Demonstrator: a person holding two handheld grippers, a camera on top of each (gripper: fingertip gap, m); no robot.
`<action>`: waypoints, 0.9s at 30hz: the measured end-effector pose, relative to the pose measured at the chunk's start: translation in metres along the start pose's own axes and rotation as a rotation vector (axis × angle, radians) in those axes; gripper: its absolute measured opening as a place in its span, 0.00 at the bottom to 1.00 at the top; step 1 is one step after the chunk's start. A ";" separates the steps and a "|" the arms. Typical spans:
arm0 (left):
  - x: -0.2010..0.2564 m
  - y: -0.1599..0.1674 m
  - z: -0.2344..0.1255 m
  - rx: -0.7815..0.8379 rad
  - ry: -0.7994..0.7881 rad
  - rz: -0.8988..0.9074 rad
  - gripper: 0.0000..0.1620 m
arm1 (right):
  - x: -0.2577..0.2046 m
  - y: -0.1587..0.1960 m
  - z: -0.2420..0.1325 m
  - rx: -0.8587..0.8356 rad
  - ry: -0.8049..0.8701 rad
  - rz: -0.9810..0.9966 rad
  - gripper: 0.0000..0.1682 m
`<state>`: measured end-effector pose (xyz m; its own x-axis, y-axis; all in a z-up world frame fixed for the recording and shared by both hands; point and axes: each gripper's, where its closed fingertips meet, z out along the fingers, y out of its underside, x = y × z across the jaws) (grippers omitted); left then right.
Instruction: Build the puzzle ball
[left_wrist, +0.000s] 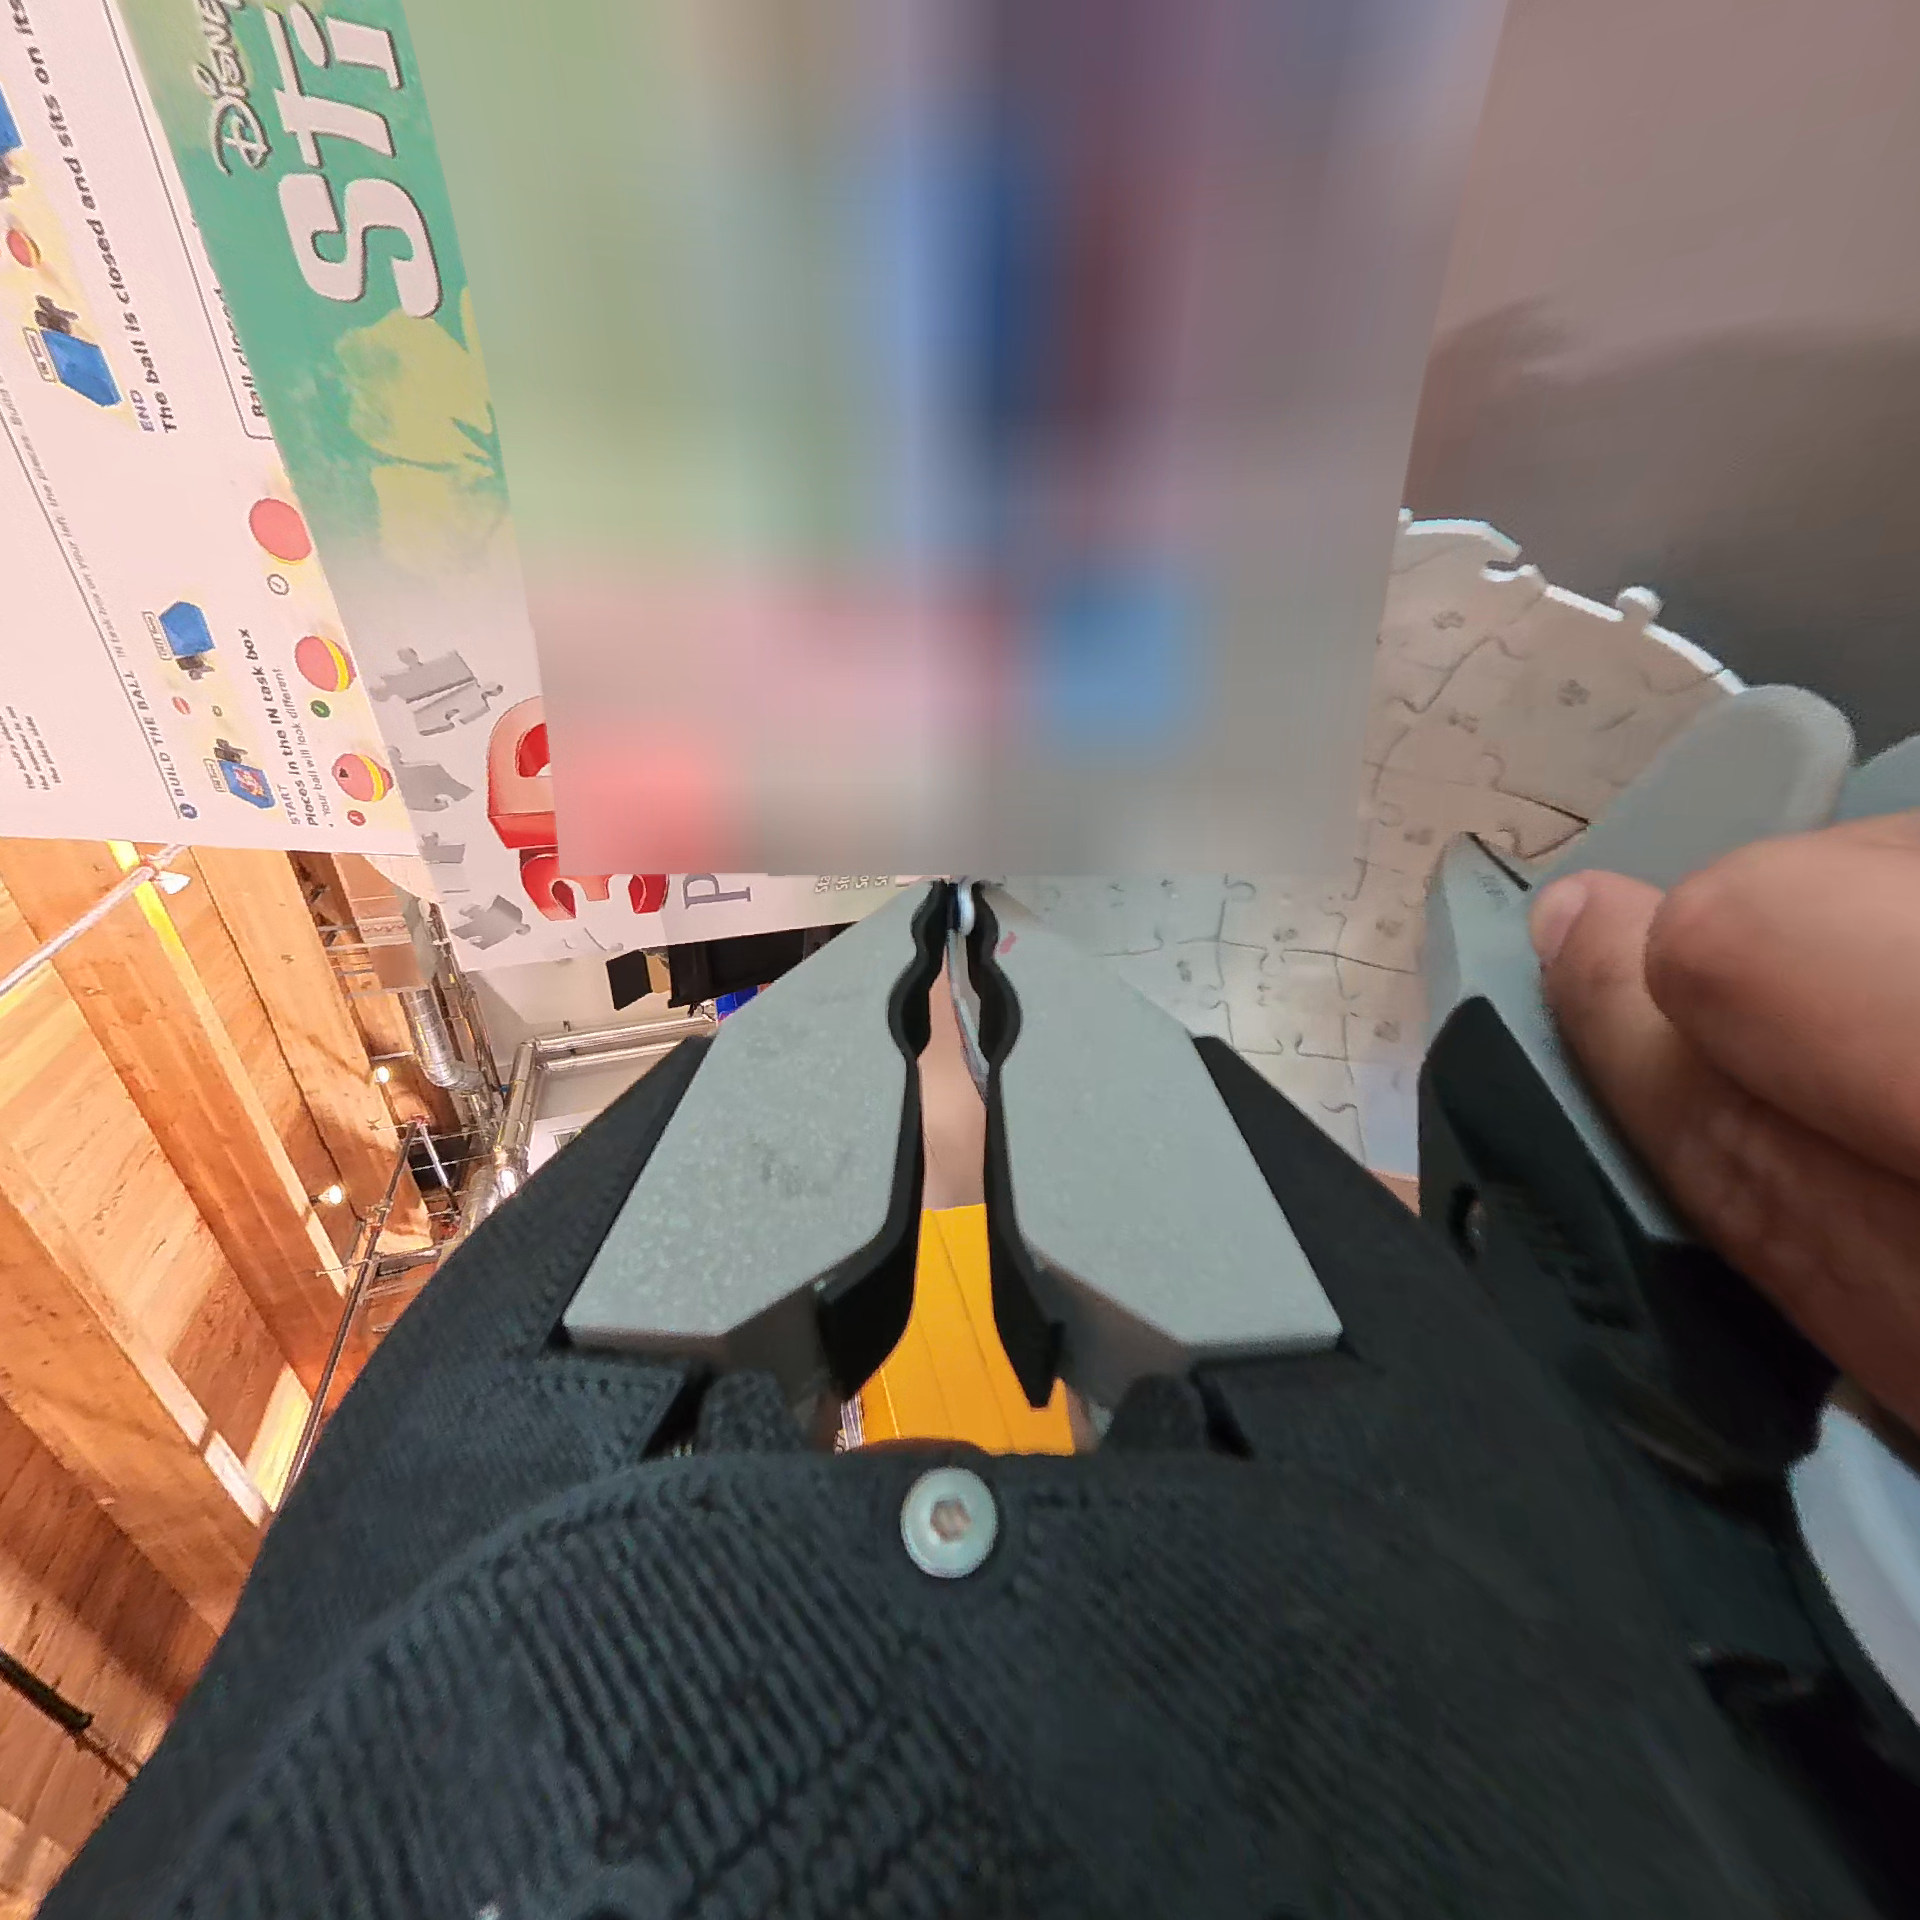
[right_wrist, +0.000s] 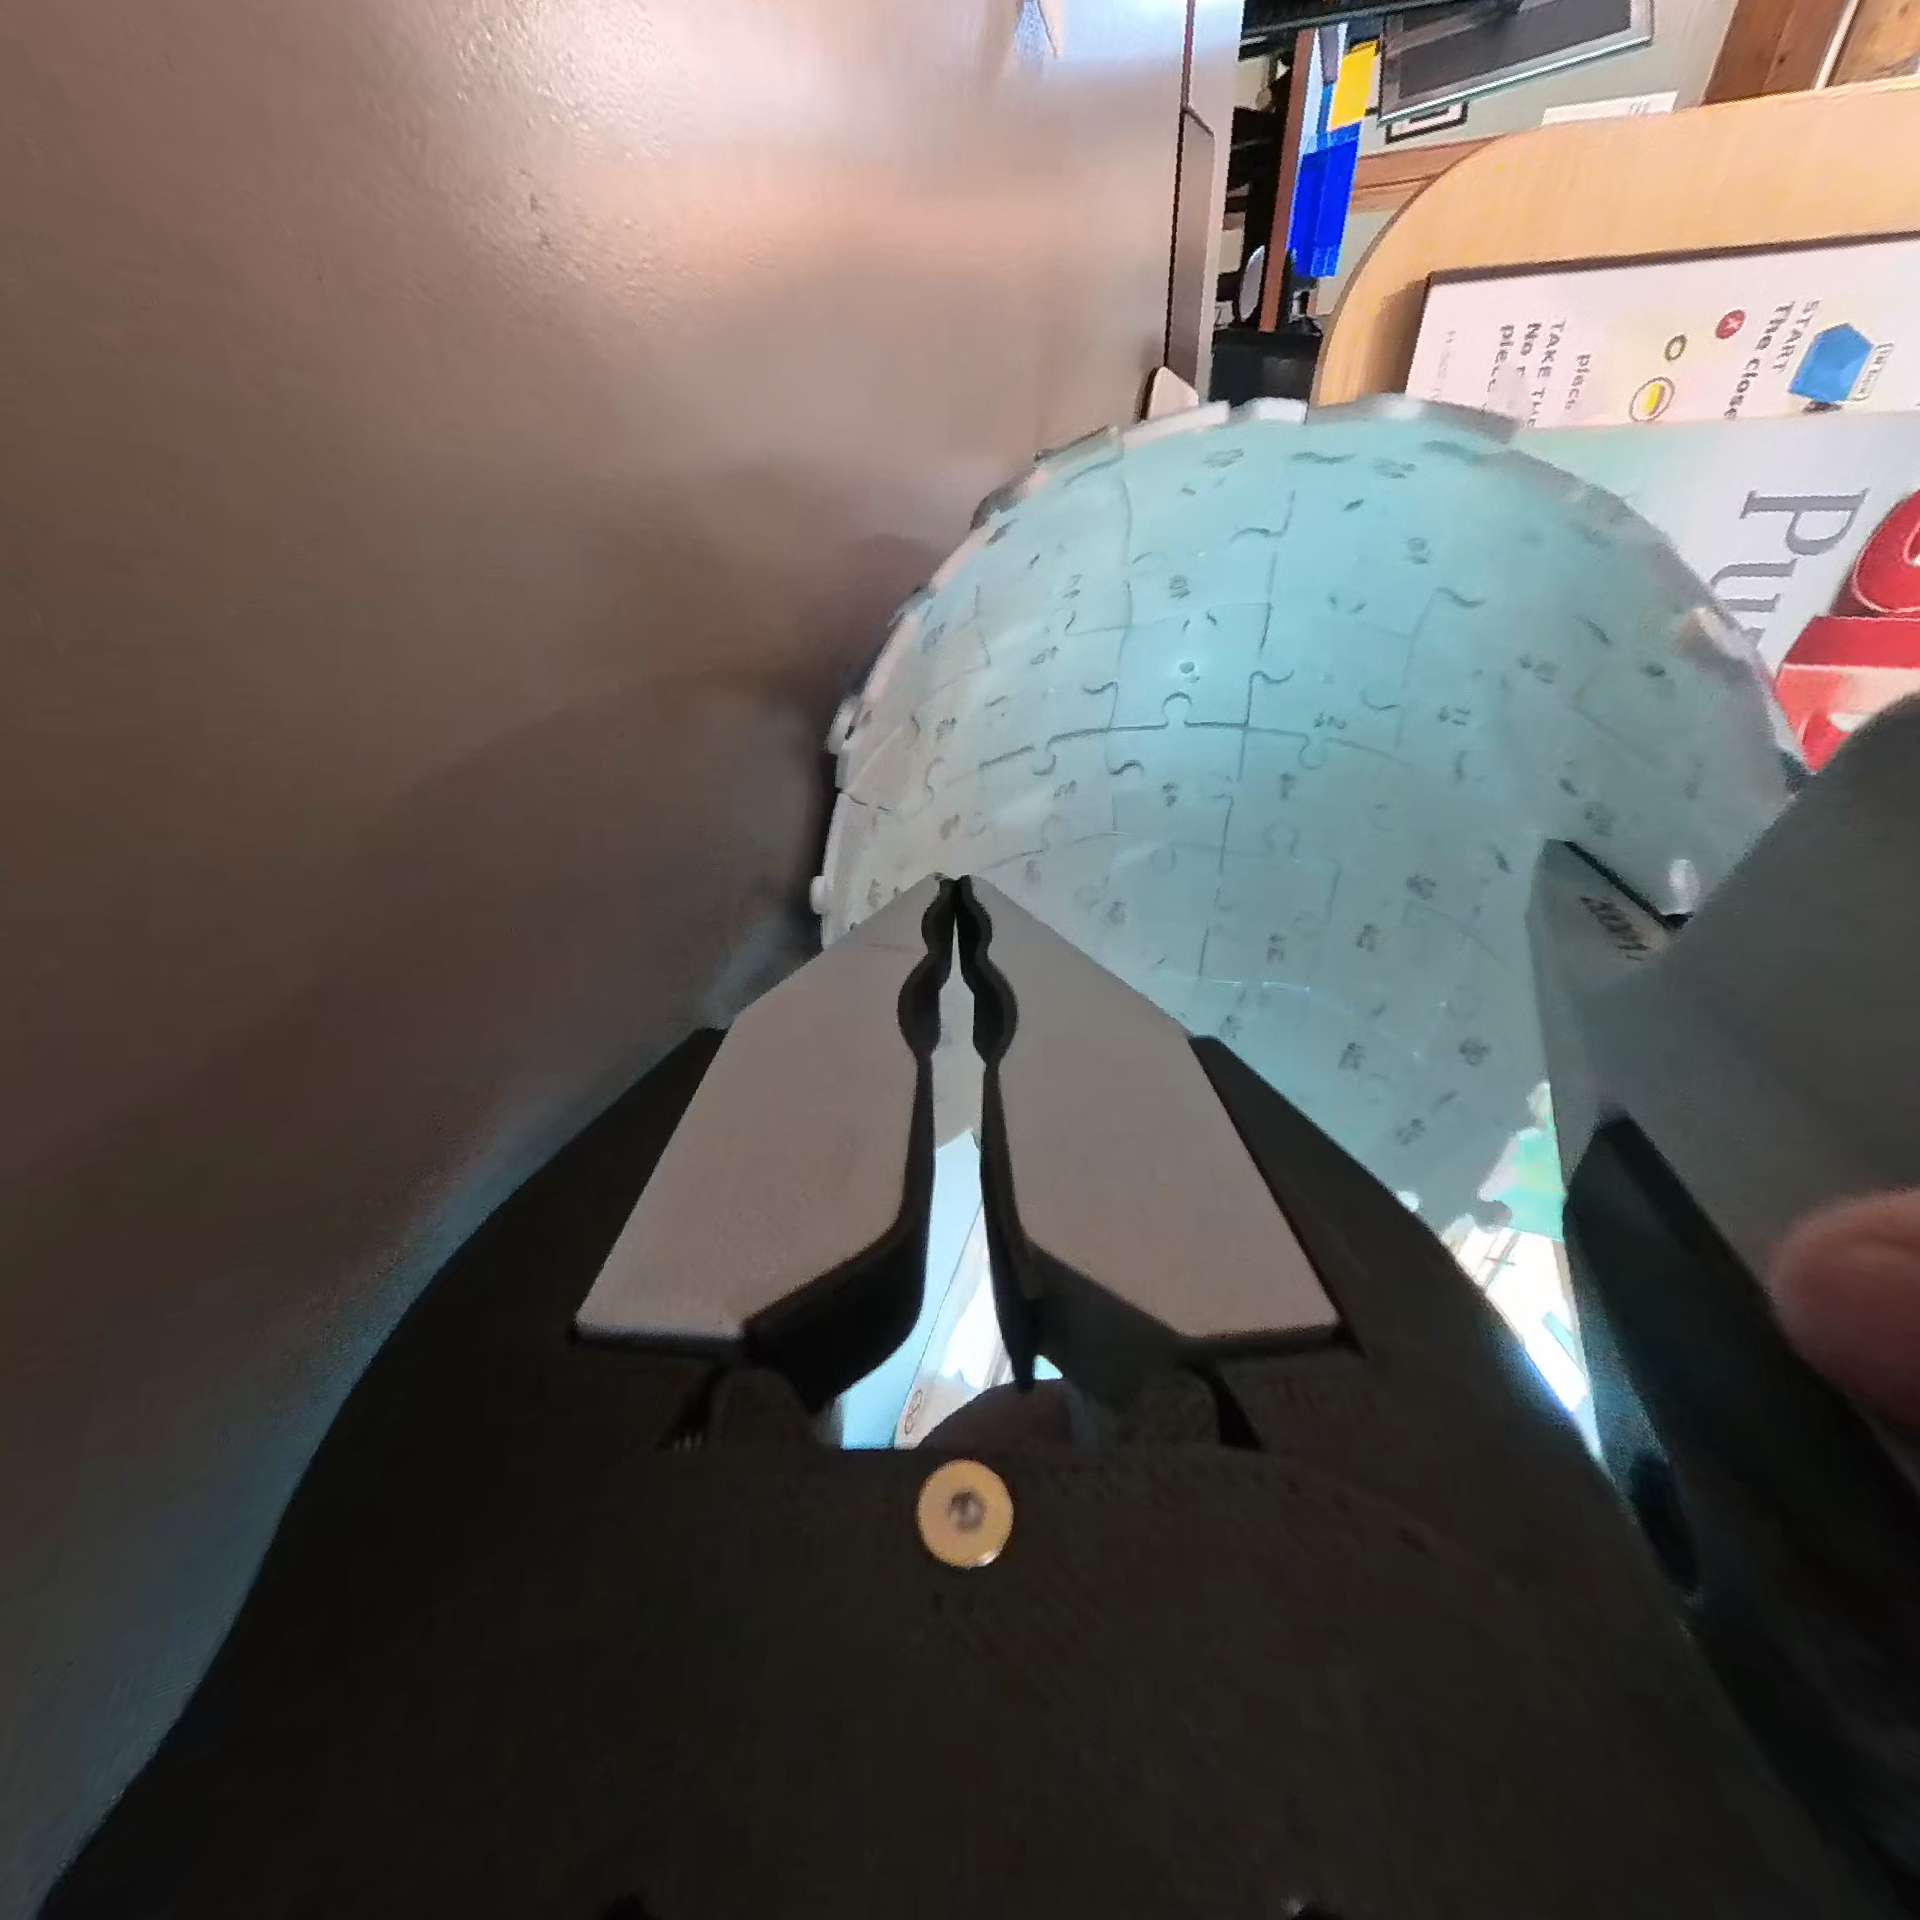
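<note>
A half-built puzzle ball, a curved shell of joined pale pieces, shows its inner side in the right wrist view (right_wrist: 1299, 727) and in the left wrist view (left_wrist: 1475, 686). My left gripper (left_wrist: 958, 906) is shut on a thin edge of the shell, seen edge-on between its tips. My right gripper (right_wrist: 954, 891) is shut with its tips on the shell's lower left rim. Each gripper shows at the right of the other's view: the right one's grey finger (left_wrist: 1662, 821), the left one's finger (right_wrist: 1787, 914). The shell's outer side is hidden.
The puzzle's box with green and red artwork (left_wrist: 343, 260) stands behind, also seen in the right wrist view (right_wrist: 1829, 582). A printed instruction sheet (left_wrist: 114, 436) lies beside it. A person's hand (left_wrist: 1745, 1039) holds the right gripper. A grey-brown surface (right_wrist: 416, 520) fills the left. Spacing between my two grippers at the tips: around 10 cm.
</note>
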<state>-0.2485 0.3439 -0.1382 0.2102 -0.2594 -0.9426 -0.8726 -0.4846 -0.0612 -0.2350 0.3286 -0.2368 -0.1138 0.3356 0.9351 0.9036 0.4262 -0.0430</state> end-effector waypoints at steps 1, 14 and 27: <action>0.000 0.000 0.000 0.001 0.000 0.000 0.01 | -0.001 0.000 0.000 -0.002 -0.010 0.004 0.00; 0.001 -0.002 -0.001 -0.001 -0.016 0.014 0.01 | -0.004 0.002 0.003 -0.030 -0.076 -0.027 0.00; -0.001 0.001 0.002 -0.004 -0.004 0.008 0.01 | -0.005 0.000 0.005 -0.037 -0.110 -0.172 0.00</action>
<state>-0.2504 0.3456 -0.1384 0.2016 -0.2595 -0.9445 -0.8725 -0.4858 -0.0527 -0.2366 0.3308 -0.2435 -0.3108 0.3513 0.8832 0.8812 0.4548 0.1292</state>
